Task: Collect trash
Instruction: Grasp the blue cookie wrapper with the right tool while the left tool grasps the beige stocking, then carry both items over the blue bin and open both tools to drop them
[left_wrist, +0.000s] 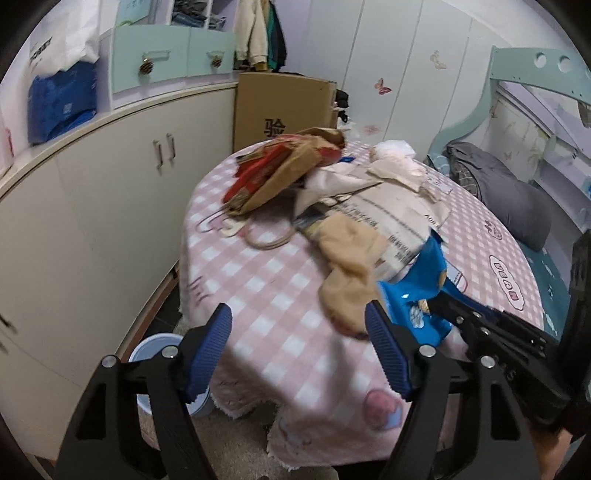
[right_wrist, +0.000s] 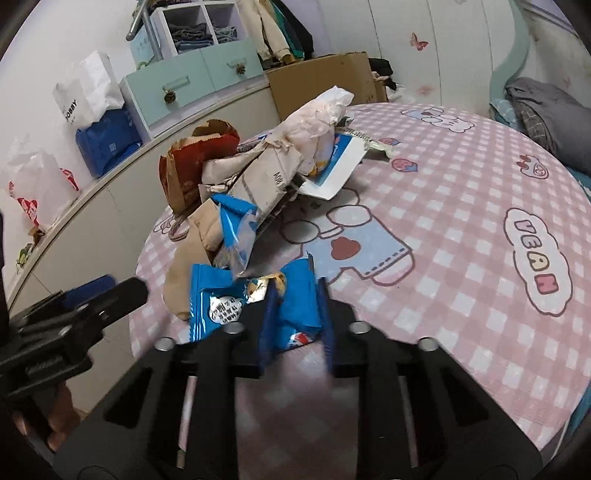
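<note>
A heap of trash lies on the pink checked table (left_wrist: 258, 280): a red-brown paper bag (left_wrist: 280, 170), printed paper wrapping (left_wrist: 388, 218), a beige crumpled bag (left_wrist: 351, 277) and a white tissue bundle (right_wrist: 317, 118). My right gripper (right_wrist: 295, 295) is shut on a blue snack wrapper (right_wrist: 229, 302) and holds it at the table's near edge; the wrapper also shows in the left wrist view (left_wrist: 421, 291). A second blue wrapper (right_wrist: 236, 225) lies behind it. My left gripper (left_wrist: 299, 332) is open and empty, left of the wrapper, over the table's edge.
A pale blue bin (left_wrist: 159, 354) stands on the floor below the table's left edge. White cabinets (left_wrist: 92, 206) run along the left. A cardboard box (left_wrist: 284, 107) stands behind the table. A bed with grey bedding (left_wrist: 509, 192) is at the right.
</note>
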